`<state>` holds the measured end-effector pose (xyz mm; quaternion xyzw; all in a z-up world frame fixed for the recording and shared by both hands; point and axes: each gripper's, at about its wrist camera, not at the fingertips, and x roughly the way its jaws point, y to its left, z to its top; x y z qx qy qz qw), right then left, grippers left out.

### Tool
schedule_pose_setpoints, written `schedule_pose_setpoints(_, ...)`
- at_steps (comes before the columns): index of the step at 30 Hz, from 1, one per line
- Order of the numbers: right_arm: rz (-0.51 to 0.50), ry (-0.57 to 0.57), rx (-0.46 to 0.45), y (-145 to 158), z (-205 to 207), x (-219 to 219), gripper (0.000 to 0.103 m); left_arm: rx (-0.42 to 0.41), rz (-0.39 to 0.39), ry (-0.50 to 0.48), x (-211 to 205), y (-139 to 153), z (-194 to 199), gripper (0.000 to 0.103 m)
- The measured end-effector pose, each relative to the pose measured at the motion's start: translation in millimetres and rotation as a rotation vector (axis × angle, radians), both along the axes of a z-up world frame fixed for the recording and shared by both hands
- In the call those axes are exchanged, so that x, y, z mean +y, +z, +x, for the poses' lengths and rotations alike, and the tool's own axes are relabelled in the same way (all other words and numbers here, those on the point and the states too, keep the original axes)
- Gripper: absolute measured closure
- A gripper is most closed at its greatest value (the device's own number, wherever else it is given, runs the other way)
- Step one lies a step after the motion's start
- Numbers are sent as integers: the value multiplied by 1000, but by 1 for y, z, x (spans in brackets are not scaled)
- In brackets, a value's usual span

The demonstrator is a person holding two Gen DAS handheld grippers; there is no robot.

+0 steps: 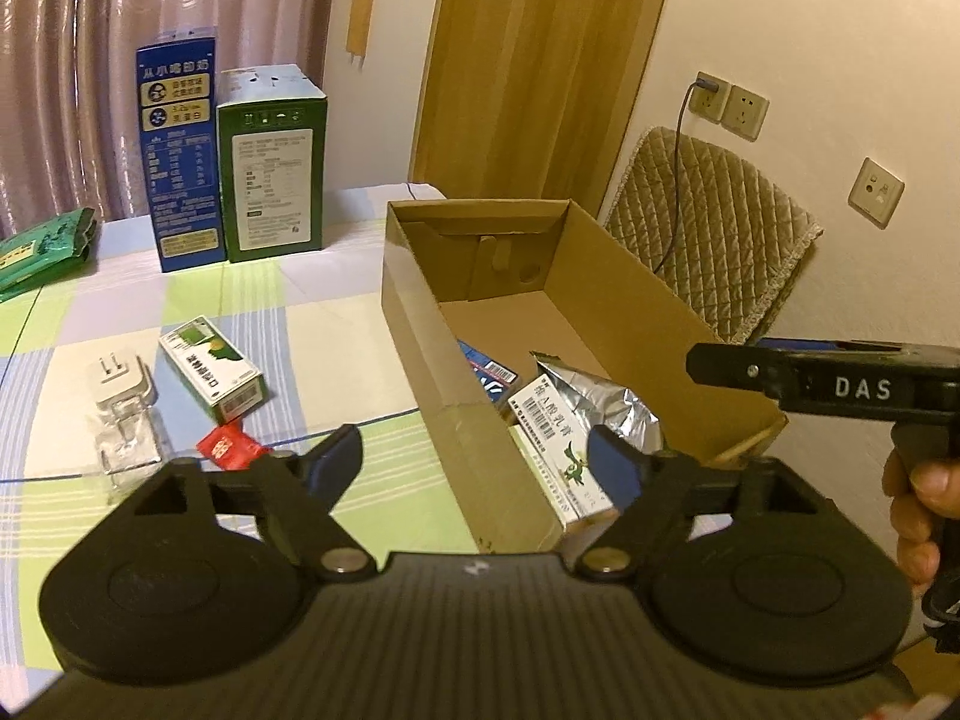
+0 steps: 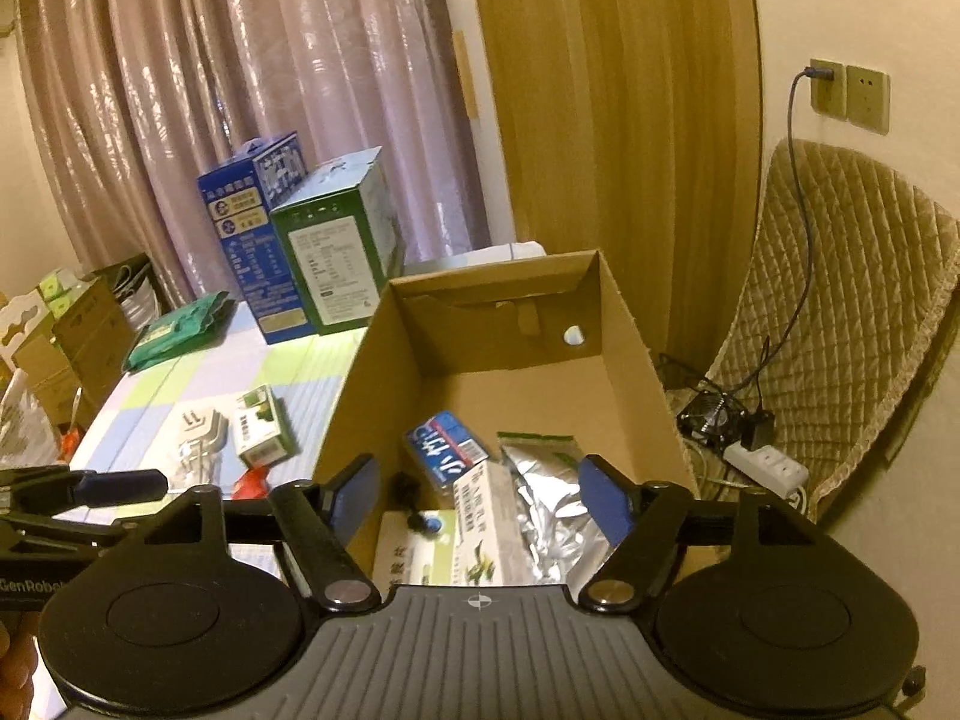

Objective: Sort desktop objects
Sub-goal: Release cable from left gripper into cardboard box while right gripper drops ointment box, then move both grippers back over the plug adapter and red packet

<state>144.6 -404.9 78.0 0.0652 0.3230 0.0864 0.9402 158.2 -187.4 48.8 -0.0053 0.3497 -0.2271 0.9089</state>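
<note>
Beside the open cardboard box (image 1: 420,324), on the checked cloth of the counter (image 1: 336,360), lie the things not yet sorted: a green-and-white carton (image 1: 213,369), a white plug adapter (image 1: 123,381) just beyond it away from the box, a clear plastic piece (image 1: 129,450) touching the adapter's near side, and a red sachet (image 1: 231,447) nearest the left tongs (image 1: 474,468). Those tongs hang released and wide apart, straddling the box's near corner: one finger is over the counter close to the sachet, the other over the box's interior in front of a white medicine carton (image 1: 555,444). Nothing is between their fingers and they touch nothing.

Inside the box, the medicine carton leans at the near wall with a crumpled silver foil pouch (image 1: 606,396) against it on the side away from the counter things, and a blue packet (image 1: 489,372) lies flat just past them toward the box's far end.

Above the box's near end, the right tongs (image 2: 480,504) are also spread wide and empty, with the white medicine carton (image 2: 480,516), foil pouch (image 2: 546,498) and blue packet (image 2: 447,444) showing below between the fingers; whether anything touches them cannot be told.

Behind the box, at the counter's far edge, stand a tall blue carton (image 1: 180,150) and a green carton (image 1: 273,162) side by side, touching.
</note>
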Motion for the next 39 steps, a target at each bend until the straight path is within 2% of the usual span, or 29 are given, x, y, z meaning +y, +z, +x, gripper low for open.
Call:
schedule_pose_setpoints(5, -9, 15, -12, 4, -16, 14, 15, -8, 2, 14, 15, 5, -13, 16)
schedule_pose_setpoints(10, -30, 23, -34, 10, -27, 31, 2, -42, 35, 38, 33, 8, -29, 4)
schedule_pose_setpoints(25, -56, 112, -21, 8, -45, 78, 2, -22, 90, 169, 114, -3, -67, 1)
schedule_pose_setpoints(39, -84, 229, -20, 0, -56, 126, 2, 6, 134, 248, 170, -20, -69, 1)
